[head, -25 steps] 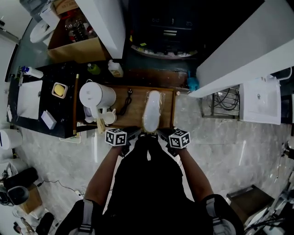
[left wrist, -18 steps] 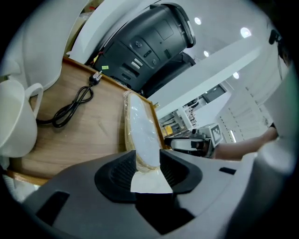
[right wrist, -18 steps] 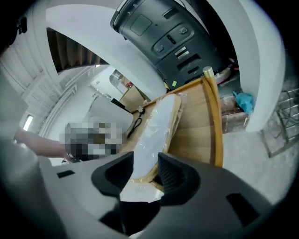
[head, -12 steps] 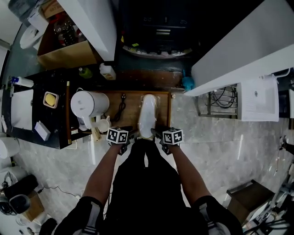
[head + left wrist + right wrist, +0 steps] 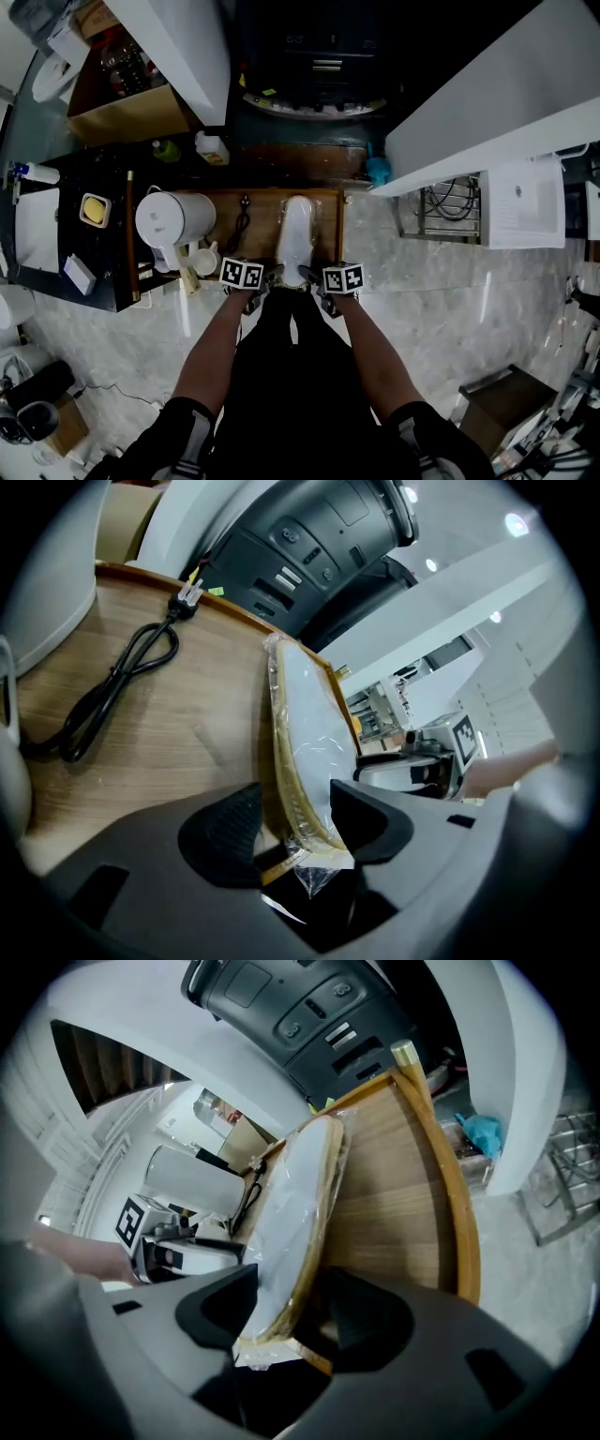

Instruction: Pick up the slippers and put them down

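Observation:
The slippers (image 5: pixel 296 232) are a pale pair wrapped in clear plastic, lying lengthwise on a wooden tray (image 5: pixel 328 211). Both grippers sit at their near end. In the left gripper view the slippers (image 5: pixel 305 728) stand on edge, and their heel end lies between the jaws of my left gripper (image 5: pixel 295 813), which is open, its pads clear of the wrap. My right gripper (image 5: pixel 292 1312) is open too, straddling the same end of the slippers (image 5: pixel 291 1208). In the head view, left gripper (image 5: pixel 270 275) and right gripper (image 5: pixel 310 277) flank that end.
A white kettle (image 5: pixel 174 217), a cup (image 5: pixel 200 260) and a coiled black cable (image 5: pixel 242 221) share the tray's left side. A black appliance (image 5: pixel 314 66) stands behind it. White counters rise on both sides, with a wire rack (image 5: pixel 441 211) at right. Marble floor lies below.
Both grippers have sunk lower at the slippers' near end, and the pack has come down with them onto the wooden tray.

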The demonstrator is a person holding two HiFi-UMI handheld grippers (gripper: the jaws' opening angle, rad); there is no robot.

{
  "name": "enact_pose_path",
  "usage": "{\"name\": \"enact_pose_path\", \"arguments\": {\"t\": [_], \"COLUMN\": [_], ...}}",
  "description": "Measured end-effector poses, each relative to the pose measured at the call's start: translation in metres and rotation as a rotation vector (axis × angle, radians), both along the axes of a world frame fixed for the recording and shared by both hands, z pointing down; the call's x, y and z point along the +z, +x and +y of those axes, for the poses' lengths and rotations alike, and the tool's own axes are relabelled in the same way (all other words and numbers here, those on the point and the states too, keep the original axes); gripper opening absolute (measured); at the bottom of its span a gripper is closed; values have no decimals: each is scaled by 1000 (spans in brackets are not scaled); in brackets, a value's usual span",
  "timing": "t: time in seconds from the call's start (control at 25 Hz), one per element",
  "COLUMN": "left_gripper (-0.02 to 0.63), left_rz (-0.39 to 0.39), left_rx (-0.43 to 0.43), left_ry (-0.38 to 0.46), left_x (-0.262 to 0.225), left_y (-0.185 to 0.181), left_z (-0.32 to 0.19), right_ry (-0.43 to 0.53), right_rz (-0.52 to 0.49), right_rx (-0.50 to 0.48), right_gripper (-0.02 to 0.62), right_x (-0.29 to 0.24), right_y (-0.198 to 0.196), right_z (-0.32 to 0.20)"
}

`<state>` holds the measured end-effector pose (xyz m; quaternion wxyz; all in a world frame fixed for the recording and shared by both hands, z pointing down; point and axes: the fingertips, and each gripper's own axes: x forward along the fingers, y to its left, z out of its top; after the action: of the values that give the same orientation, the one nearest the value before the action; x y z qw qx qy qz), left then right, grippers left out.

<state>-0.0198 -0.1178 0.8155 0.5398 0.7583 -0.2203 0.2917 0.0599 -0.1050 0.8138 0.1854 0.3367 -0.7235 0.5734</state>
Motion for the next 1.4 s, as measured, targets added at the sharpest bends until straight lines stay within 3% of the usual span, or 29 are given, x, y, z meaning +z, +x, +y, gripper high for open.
{"name": "enact_pose_path", "arguments": {"t": [0.16,0.36,0.6,0.88,1.4], "left_gripper": [221,207,204,202,202], "left_rz": [23,26,57,86,176], "left_rx": [-8,-21,-31,-26,-172], "left_ry": [-41,-62,3,95,241], "left_x": [3,2,-22,-58,-134], "left_y": [9,12,13,15,27], "left_z": [5,6,-5,0,33], "right_ry": [-52,-70,-19,83,219], "right_rz": [-87,-100,-149,-169,-216], "right_rx": [33,55,106,27,16], "right_gripper": [222,182,172,158,155], "right_x": [-1,-3,-26,-63,-141], "right_y": [-6,-7,-4,0,16], "right_z": [2,2,-6,-1,27]}}
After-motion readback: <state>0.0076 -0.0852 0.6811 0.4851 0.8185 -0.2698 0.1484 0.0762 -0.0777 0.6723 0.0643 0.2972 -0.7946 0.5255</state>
